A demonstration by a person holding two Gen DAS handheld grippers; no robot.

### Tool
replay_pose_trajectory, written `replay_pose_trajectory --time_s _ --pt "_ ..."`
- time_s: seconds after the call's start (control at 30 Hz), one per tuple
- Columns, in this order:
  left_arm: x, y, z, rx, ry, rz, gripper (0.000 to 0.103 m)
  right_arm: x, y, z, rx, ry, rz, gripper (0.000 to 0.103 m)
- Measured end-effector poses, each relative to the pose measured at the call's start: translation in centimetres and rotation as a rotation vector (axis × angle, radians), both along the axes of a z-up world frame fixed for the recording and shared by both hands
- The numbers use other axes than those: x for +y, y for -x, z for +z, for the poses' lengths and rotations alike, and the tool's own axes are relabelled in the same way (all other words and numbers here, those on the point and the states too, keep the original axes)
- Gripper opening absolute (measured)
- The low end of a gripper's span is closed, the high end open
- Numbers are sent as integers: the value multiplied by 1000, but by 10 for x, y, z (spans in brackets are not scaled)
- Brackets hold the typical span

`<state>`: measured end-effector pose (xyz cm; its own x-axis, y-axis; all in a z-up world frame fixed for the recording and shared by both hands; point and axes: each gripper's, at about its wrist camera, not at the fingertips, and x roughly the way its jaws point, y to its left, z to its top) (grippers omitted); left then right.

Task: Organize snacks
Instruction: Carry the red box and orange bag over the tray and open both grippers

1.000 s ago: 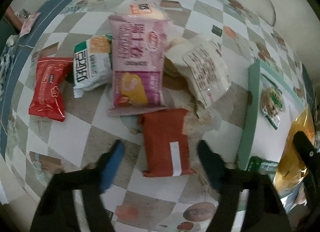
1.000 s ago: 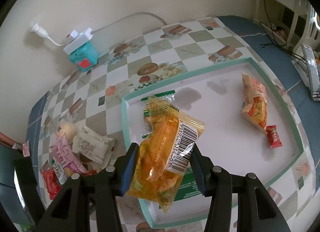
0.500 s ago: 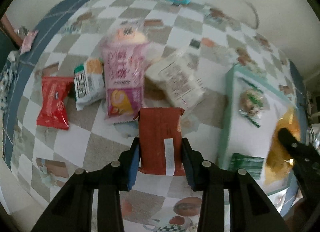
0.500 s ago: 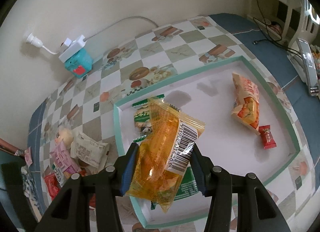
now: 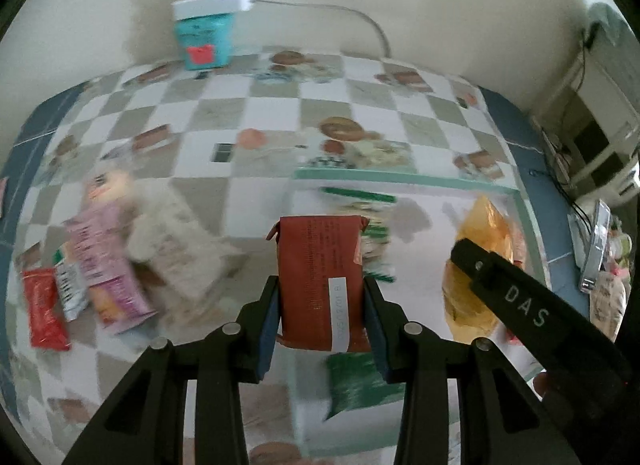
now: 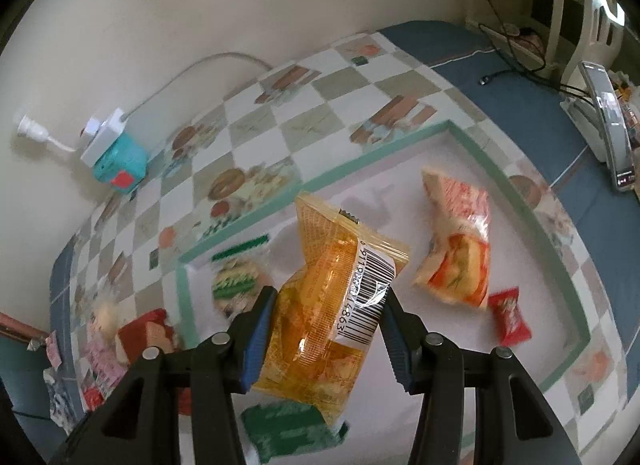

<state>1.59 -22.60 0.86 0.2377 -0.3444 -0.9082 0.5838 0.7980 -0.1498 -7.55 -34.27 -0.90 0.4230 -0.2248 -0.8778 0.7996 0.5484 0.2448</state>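
My left gripper (image 5: 320, 325) is shut on a brown-red snack packet (image 5: 320, 277) and holds it upright in the air over the left rim of the white tray (image 5: 400, 177). To its right, one finger (image 5: 480, 261) of the other gripper shows beside a yellow packet (image 5: 484, 233). My right gripper (image 6: 326, 329) is shut on that yellow packet (image 6: 332, 305), above the tray's floor (image 6: 440, 345). In the tray lie an orange-and-white packet (image 6: 456, 253), a small red candy (image 6: 510, 315) and green packets (image 6: 234, 281).
Loose snacks lie on the checked cloth left of the tray: a pink packet (image 5: 104, 265), a white one (image 5: 180, 241) and a red one (image 5: 42, 305). A teal box with a power strip (image 5: 206, 37) stands by the wall. A phone stand (image 6: 608, 125) is at the far right.
The left gripper closed on the brown-red packet, lifted it and carried it right, to the tray's edge. The right gripper moved farther over the tray, still gripping the yellow packet.
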Motion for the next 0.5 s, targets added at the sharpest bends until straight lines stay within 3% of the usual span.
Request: replay_pose_trajectory --time_s 0.5 --pt "-42 -2 -27 42 -28 -56 41 -35 -4 -9 19 13 -30 54"
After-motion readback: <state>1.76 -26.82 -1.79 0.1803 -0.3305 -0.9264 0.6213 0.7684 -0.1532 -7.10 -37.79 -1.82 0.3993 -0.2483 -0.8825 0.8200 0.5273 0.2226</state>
